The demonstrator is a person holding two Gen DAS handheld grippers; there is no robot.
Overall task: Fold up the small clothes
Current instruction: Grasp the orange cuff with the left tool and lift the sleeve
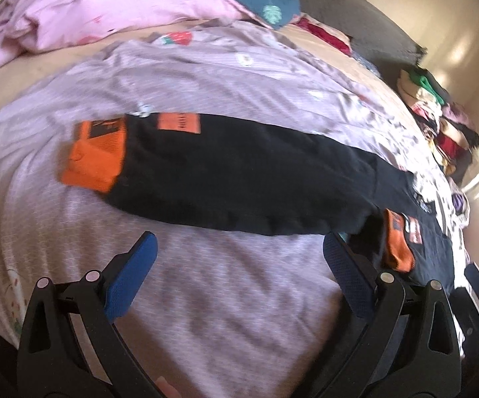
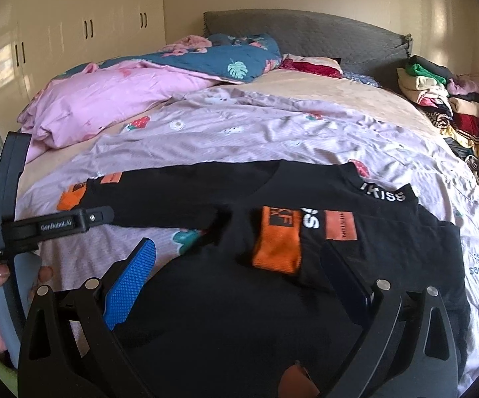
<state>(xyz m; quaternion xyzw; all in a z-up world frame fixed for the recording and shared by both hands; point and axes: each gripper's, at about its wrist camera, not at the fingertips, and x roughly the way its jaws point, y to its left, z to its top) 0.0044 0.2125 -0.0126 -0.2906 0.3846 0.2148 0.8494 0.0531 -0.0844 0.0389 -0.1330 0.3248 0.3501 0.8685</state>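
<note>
Both jaws stand wide, gripping nothing: left gripper (image 1: 239, 258) over bare lilac sheet (image 1: 206, 315) just short of the outstretched sleeve's hem, right gripper (image 2: 236, 265) above the black top (image 2: 226, 315) (orange cuff (image 2: 277, 248) folded inward).

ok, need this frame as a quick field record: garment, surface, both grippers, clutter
garment: black sweatshirt with orange cuffs, spread flat
left sleeve: stretched out sideways, orange cuff at its end
right sleeve: folded over the chest, orange cuff
surface: lilac strawberry-print sheet on the bed
left gripper: open, holding nothing
right gripper: open, over the sweatshirt body
clutter: clothes pile by the headboard
</note>
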